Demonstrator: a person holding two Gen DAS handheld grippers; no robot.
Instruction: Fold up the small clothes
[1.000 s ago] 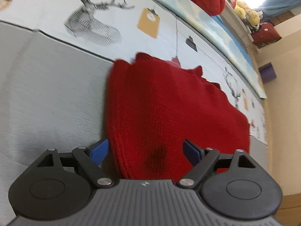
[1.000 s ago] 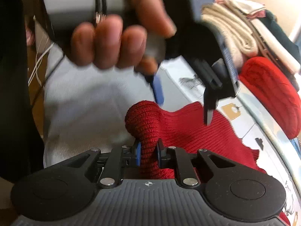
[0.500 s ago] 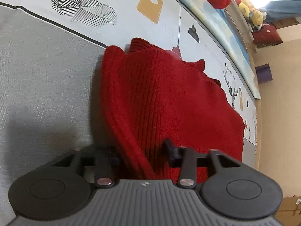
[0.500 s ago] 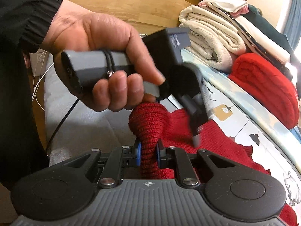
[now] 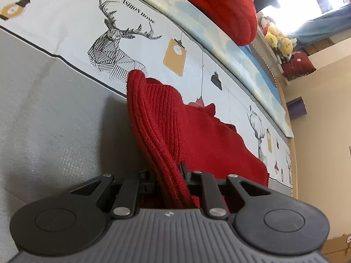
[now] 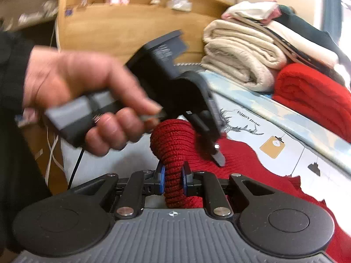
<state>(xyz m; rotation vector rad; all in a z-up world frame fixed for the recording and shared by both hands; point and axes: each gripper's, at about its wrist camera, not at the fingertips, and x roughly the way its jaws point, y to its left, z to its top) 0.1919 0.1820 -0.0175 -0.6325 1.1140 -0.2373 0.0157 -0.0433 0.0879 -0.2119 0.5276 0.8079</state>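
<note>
A red ribbed knit garment [image 5: 197, 131] lies on the bed, its near edge lifted into a ridge. My left gripper [image 5: 170, 173] is closing on that edge, and its fingers pinch the fold between them. In the right wrist view the same garment [image 6: 241, 166] bunches up into a roll, with my right gripper [image 6: 173, 175] shut on it between the blue pads. Just beyond it a person's hand [image 6: 87, 92] holds the left gripper [image 6: 216, 153], whose tips point down at the cloth.
A printed sheet with deer drawings [image 5: 118, 43] and a grey cover [image 5: 43, 109] lie under the garment. A folded red blanket [image 6: 311, 92] and cream blankets [image 6: 241, 54] are stacked at the bed's far side. A wooden headboard [image 6: 120, 22] stands behind; plush toys [image 5: 278, 39] sit on a shelf.
My left gripper went from wide open around the garment's edge to pinching it, and lifted the edge into a ridge. My right gripper kept its hold and rose a little.
</note>
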